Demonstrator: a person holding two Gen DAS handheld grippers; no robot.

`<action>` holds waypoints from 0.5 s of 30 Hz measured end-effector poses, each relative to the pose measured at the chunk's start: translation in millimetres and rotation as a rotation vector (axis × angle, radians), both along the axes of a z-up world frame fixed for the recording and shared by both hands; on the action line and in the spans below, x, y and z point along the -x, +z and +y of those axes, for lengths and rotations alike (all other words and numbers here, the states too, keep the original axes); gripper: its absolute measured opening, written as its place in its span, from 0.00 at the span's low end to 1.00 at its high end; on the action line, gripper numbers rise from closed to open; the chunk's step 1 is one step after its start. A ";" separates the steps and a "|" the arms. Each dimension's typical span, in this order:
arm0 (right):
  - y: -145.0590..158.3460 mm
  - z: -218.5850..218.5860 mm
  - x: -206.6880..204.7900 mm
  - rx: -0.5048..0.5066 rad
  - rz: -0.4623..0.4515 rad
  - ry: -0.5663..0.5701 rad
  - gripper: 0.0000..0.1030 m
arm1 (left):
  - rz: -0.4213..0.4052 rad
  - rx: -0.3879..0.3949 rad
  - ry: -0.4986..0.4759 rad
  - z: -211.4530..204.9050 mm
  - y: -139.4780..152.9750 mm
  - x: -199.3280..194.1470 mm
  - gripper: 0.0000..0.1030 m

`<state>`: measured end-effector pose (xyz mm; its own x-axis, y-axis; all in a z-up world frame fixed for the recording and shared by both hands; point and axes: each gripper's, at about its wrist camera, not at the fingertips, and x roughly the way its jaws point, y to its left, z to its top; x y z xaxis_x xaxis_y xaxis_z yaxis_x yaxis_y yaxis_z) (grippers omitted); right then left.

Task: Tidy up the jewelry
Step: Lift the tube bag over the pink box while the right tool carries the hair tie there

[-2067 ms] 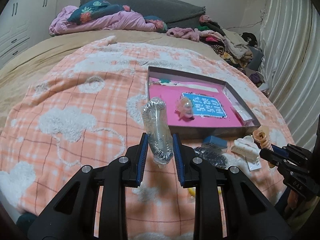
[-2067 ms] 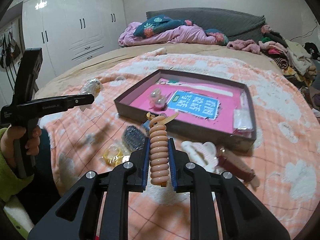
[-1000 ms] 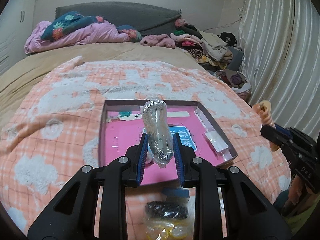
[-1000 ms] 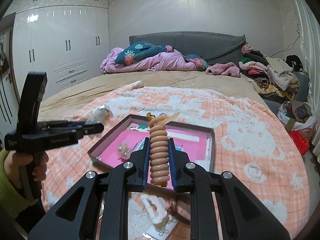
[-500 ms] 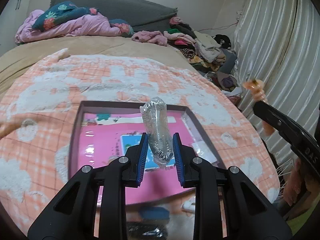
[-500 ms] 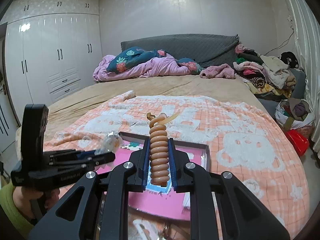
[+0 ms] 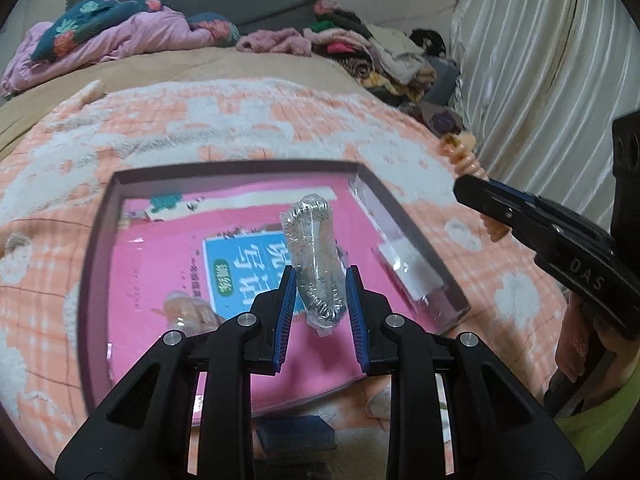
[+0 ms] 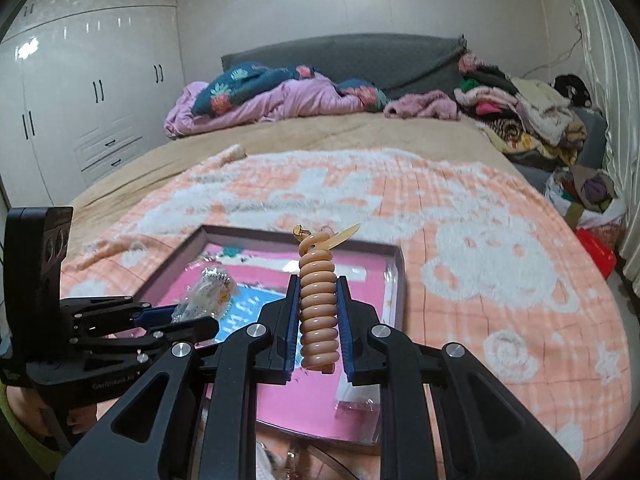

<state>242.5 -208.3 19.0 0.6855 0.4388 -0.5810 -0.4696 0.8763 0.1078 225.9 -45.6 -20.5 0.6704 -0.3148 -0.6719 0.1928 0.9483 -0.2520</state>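
My left gripper (image 7: pixel 320 292) is shut on a clear plastic bag of jewelry (image 7: pixel 316 256) and holds it above the open box (image 7: pixel 96 264) with a pink lining. My right gripper (image 8: pixel 318 312) is shut on a peach spiral hair tie (image 8: pixel 318 300) with a gold charm, also above the box (image 8: pixel 394 280). Each gripper shows in the other's view: the right one (image 7: pixel 472 188) at the right, the left one (image 8: pixel 192 320) at the left. A pale pink piece (image 7: pixel 188 308) and a small clear packet (image 7: pixel 404 256) lie in the box.
The box rests on an orange and white blanket (image 8: pixel 480 248) on a bed. A blue item (image 7: pixel 296 432) lies in front of the box. Bedding (image 8: pixel 272 96) and a clothes pile (image 8: pixel 520 116) sit at the far end. Curtains (image 7: pixel 540 60) hang at right.
Both grippers have moved forward from the near items to over the box, each still holding its item. The box now fills more of both views.
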 end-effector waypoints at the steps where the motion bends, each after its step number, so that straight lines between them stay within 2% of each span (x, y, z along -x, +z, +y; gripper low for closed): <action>1: -4.4 -0.3 -2.0 0.003 0.011 -0.001 0.16 | 0.006 -0.003 -0.003 -0.6 -3.1 -0.7 0.17; 7: -29.1 0.6 -12.2 0.018 0.071 -0.010 0.16 | 0.050 -0.035 -0.003 -0.7 -18.7 -2.9 0.18; 15: -45.0 1.5 -16.6 0.023 0.115 -0.008 0.16 | 0.071 -0.064 0.007 0.1 -26.3 -2.7 0.18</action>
